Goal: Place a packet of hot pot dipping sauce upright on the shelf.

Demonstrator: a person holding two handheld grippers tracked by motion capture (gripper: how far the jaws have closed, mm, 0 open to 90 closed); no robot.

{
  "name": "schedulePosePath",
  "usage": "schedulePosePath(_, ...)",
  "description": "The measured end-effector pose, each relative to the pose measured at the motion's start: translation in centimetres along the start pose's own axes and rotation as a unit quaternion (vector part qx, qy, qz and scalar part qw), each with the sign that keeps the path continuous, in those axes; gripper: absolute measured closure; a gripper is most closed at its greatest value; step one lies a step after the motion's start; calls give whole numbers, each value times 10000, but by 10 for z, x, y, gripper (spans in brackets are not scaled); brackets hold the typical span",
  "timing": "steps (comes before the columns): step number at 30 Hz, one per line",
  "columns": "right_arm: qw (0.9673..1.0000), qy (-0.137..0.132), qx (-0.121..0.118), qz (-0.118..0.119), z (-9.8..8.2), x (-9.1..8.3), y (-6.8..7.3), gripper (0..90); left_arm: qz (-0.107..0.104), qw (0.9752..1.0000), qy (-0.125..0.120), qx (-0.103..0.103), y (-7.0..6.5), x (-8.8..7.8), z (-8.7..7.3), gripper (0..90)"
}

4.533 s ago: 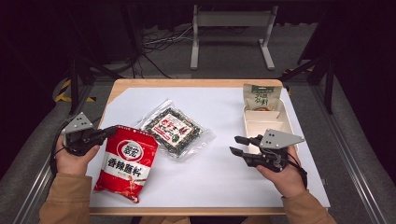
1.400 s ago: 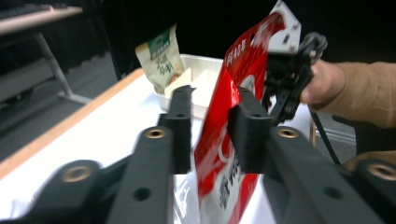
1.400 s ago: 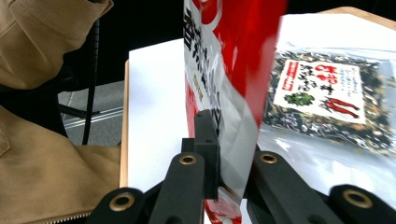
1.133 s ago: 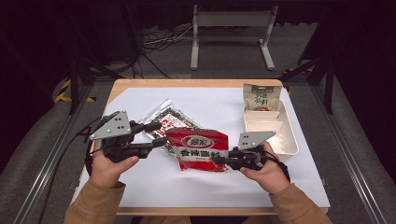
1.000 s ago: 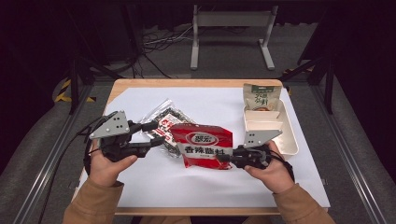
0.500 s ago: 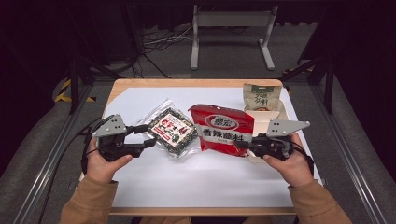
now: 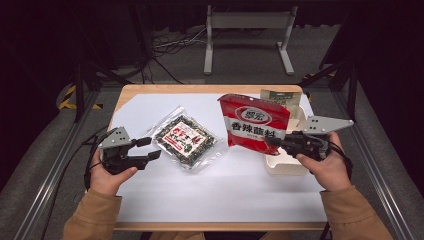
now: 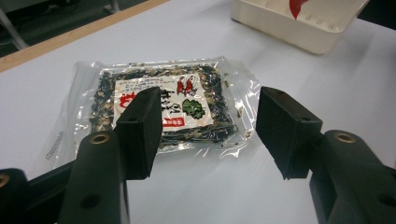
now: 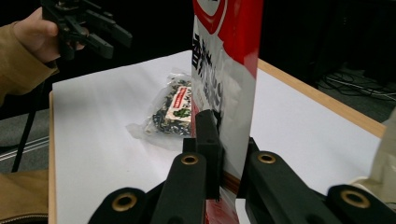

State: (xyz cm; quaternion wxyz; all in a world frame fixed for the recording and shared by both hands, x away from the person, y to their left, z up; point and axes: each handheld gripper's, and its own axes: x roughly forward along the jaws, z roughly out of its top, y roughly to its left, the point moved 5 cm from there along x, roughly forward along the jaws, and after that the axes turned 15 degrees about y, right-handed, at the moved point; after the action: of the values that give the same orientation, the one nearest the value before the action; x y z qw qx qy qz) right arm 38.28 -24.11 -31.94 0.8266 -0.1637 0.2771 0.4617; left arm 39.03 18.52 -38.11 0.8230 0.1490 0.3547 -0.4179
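Note:
A red snack bag (image 7: 255, 125) hangs upright with its lower edge over the left rim of a white tray (image 7: 285, 165). My right gripper (image 7: 272, 142) is shut on the bag's lower right corner. In the right gripper view both pads squeeze the red bag (image 9: 229, 70). A clear packet of dark seaweed (image 7: 186, 140) lies flat on the white tabletop. My left gripper (image 7: 150, 148) hovers low just left of it; its jaws have just been opening and hold nothing. In the left gripper view the clear packet (image 8: 163, 100) lies just beyond the left gripper (image 8: 212, 126).
A green-and-beige packet (image 7: 280, 97) stands at the tray's far end, behind the red bag. The white tray (image 8: 299, 23) sits by the table's right edge. A white sheet (image 7: 215, 195) covers the wooden table. Dark floor, cables and a metal frame surround it.
My right gripper has carried the red bag right and upward, from the table's middle to the tray. My left hand has drawn back left and sunk toward the table.

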Motion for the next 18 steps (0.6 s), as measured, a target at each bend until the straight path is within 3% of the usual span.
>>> schedulePosePath(14, 9991, -58, 219, -352, -7, -19, -42, 874, 87, 9998, 58, -165, 8, 2, -10, 418)
schedulePosePath(18, 9987, -96, 267, -431, -10, -23, -53, 874, 93, 9995, 51, -293, 9, 1, -13, 418)
